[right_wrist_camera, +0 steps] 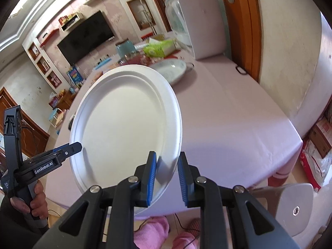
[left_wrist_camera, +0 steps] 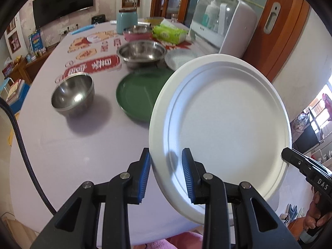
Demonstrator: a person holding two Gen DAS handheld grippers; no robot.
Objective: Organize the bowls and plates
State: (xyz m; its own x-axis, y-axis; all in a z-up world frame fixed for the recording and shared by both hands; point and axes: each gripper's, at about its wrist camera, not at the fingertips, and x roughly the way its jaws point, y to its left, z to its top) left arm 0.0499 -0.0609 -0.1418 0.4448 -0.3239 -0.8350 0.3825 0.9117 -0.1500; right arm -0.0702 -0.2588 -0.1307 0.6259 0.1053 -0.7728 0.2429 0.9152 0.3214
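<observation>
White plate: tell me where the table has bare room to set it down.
The near table is bare in front of the steel bowl and green plate. The right side, from the patterned plate to the corner, is bare too. Farther back it is crowded: big steel bowl, pink bowl, tissue pack.

White plate (left_wrist_camera: 224,124) tilted above table; green plate (left_wrist_camera: 139,95), steel bowls beyond.

Worktop (left_wrist_camera: 83,141) under a pale lilac cloth with red printed patches. Far end: teal canister (left_wrist_camera: 127,21), green tissue pack (left_wrist_camera: 169,33), white domed appliance (left_wrist_camera: 223,20). Dark TV (left_wrist_camera: 62,2) on the wall. Grey chair (right_wrist_camera: 294,205) beside the near corner.
</observation>
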